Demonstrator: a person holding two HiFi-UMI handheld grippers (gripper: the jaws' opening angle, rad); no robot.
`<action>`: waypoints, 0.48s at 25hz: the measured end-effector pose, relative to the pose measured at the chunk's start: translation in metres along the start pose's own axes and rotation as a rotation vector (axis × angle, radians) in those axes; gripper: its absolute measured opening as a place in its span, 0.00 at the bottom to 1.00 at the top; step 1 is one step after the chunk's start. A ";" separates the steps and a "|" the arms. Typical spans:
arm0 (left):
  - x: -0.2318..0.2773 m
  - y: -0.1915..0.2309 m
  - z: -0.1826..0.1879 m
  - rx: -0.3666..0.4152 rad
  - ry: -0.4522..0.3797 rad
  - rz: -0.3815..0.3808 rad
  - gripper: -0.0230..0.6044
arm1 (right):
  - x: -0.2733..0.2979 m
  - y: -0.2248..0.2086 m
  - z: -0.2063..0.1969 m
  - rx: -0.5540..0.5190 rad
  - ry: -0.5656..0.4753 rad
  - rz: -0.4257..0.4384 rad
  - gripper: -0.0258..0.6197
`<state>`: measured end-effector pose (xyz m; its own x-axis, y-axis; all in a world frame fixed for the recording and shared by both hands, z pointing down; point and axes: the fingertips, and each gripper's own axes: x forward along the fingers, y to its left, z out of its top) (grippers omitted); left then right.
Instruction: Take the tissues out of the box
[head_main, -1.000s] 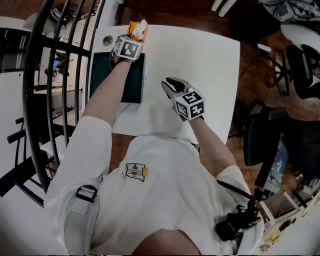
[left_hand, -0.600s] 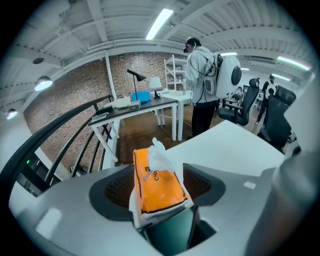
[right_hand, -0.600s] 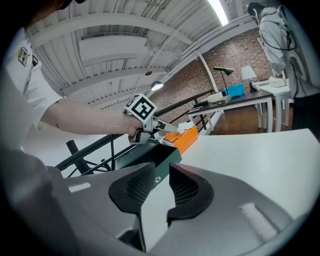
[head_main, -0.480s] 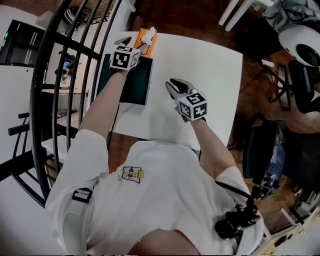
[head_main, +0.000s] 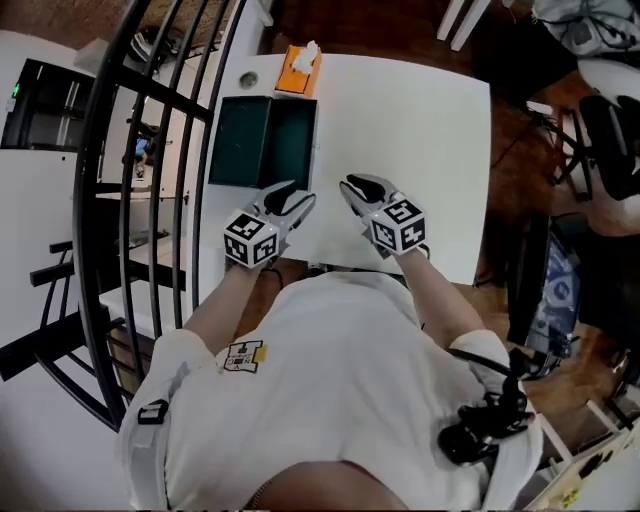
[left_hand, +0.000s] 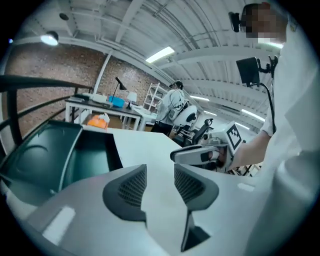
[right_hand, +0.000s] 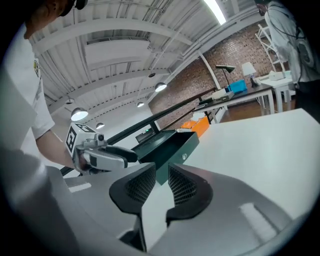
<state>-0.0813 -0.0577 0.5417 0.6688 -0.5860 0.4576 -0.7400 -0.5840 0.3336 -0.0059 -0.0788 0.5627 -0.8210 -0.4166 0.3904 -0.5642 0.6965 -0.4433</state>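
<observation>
Back from the tissues (head_main: 298, 70) come my left tongs (head_main: 291, 200), closing halfway, empty; right tongs (head_main: 358, 186) ajar, empty; tissues lie outside, just beyond the box (head_main: 245, 140).

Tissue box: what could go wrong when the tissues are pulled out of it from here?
The tissue box stands at the far edge of the table, so a push may drop it. Nothing holds it, so a pulled tissue may lift the whole box.
</observation>
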 end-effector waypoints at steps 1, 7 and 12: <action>0.000 -0.008 -0.017 -0.017 0.008 -0.028 0.31 | -0.004 0.005 -0.012 0.011 0.015 -0.014 0.15; 0.002 -0.033 -0.076 -0.039 0.034 -0.146 0.04 | -0.010 0.040 -0.071 0.047 0.084 -0.054 0.11; 0.004 -0.048 -0.095 -0.012 0.048 -0.228 0.04 | -0.014 0.051 -0.088 0.033 0.089 -0.082 0.04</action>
<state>-0.0503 0.0213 0.6054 0.8147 -0.4120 0.4079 -0.5712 -0.6912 0.4427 -0.0152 0.0138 0.6061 -0.7617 -0.4173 0.4957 -0.6332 0.6418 -0.4326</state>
